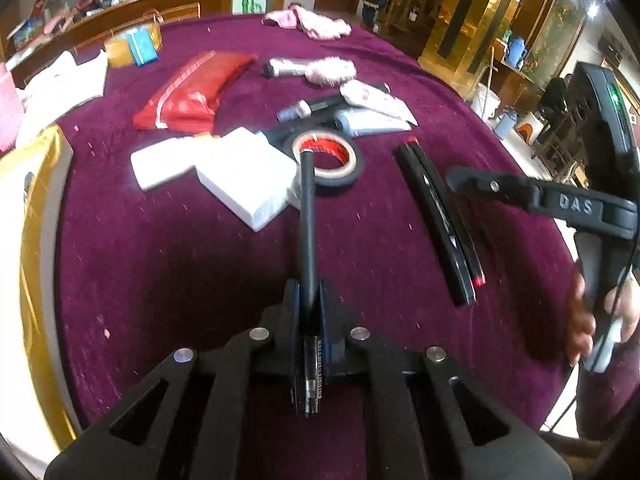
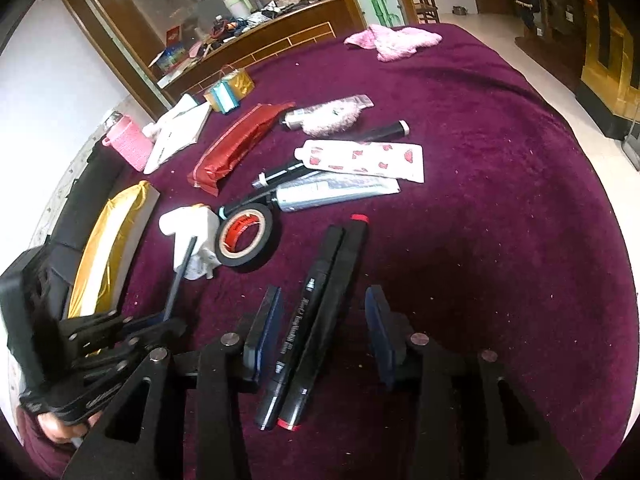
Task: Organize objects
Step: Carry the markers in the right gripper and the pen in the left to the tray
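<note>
My left gripper (image 1: 308, 292) is shut on a black pen (image 1: 307, 216) that sticks out forward above the purple table (image 1: 180, 280); this gripper also shows in the right wrist view (image 2: 164, 316). My right gripper (image 2: 324, 316) is open, its fingers either side of two black markers (image 2: 316, 320) lying side by side on the cloth; the markers also show in the left wrist view (image 1: 440, 220). A roll of black tape (image 2: 244, 240) with a red core lies beyond them.
White boxes (image 1: 224, 172), a red pouch (image 1: 192, 92), two tubes (image 2: 360, 176), more markers (image 2: 280, 174), a fluffy pink item (image 2: 332, 118) and a pink cloth (image 2: 396, 40) lie on the table. A gold bag (image 2: 108, 248) stands at the left edge.
</note>
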`<action>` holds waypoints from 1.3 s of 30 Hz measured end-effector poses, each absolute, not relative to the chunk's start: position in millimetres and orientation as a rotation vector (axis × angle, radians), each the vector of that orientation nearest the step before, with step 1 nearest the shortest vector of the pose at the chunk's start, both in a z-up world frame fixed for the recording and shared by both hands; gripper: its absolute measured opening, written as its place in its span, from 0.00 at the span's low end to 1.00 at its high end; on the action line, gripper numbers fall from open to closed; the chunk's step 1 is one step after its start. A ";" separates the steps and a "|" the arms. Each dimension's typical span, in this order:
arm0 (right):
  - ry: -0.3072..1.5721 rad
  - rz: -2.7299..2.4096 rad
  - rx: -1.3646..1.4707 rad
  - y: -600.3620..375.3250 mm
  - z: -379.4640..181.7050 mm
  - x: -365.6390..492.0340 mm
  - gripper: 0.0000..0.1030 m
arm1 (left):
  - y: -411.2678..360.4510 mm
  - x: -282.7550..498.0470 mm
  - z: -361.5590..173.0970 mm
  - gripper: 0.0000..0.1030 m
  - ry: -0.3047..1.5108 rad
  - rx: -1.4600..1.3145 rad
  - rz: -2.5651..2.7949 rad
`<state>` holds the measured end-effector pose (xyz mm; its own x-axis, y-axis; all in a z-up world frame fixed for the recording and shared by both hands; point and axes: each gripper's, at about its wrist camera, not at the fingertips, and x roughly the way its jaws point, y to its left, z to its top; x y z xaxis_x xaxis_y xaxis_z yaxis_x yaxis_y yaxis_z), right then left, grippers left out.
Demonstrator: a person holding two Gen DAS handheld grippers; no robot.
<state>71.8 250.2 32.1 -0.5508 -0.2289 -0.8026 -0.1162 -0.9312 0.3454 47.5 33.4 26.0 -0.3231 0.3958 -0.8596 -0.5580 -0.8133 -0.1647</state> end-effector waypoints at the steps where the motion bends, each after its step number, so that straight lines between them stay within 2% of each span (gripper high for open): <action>1: -0.551 -2.658 1.468 250.0 31.2 71.6 0.37 | 37.9 45.4 20.8 0.06 0.229 -1.359 2.146; 11: -0.284 -2.756 1.562 222.9 29.2 79.7 0.34 | 59.1 42.4 19.3 0.06 0.313 -1.258 2.239; 18: -0.104 -2.726 1.618 187.3 18.9 60.8 0.33 | 30.8 49.3 32.2 0.06 0.153 -1.237 2.236; 19: -0.127 -2.730 1.609 189.0 19.5 61.9 0.32 | 27.5 51.0 34.2 0.06 0.140 -1.229 2.236; 23: -0.487 -2.629 1.504 221.3 20.4 75.3 0.26 | 3.8 62.1 48.2 0.06 0.042 -1.179 2.232; 24: -0.503 -2.655 1.484 227.3 21.8 80.7 0.24 | -1.8 64.0 50.8 0.06 0.011 -1.173 2.232; 25: -0.490 -2.669 1.473 227.5 24.5 83.1 0.20 | -9.9 65.9 53.4 0.06 -0.041 -1.167 2.225; 26: -0.448 -2.687 1.479 226.7 27.0 85.1 0.12 | -14.5 66.8 54.7 0.06 -0.071 -1.165 2.218; 33: -0.277 -2.778 1.387 204.8 52.9 87.9 0.13 | -37.2 73.1 56.1 0.06 -0.187 -1.160 2.205; 35: -0.182 -2.800 1.431 197.2 52.5 85.6 0.13 | -42.8 74.9 55.5 0.06 -0.202 -1.156 2.206; 39: -0.154 -2.779 1.581 196.8 33.9 71.9 0.13 | -52.5 77.0 54.3 0.06 -0.231 -1.146 2.210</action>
<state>71.9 196.8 33.9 -0.5109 0.0041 -0.8596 -0.0993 -0.9936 0.0543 77.0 -52.5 54.3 -0.4229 0.6047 -0.6748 -0.4525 -0.7862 -0.4209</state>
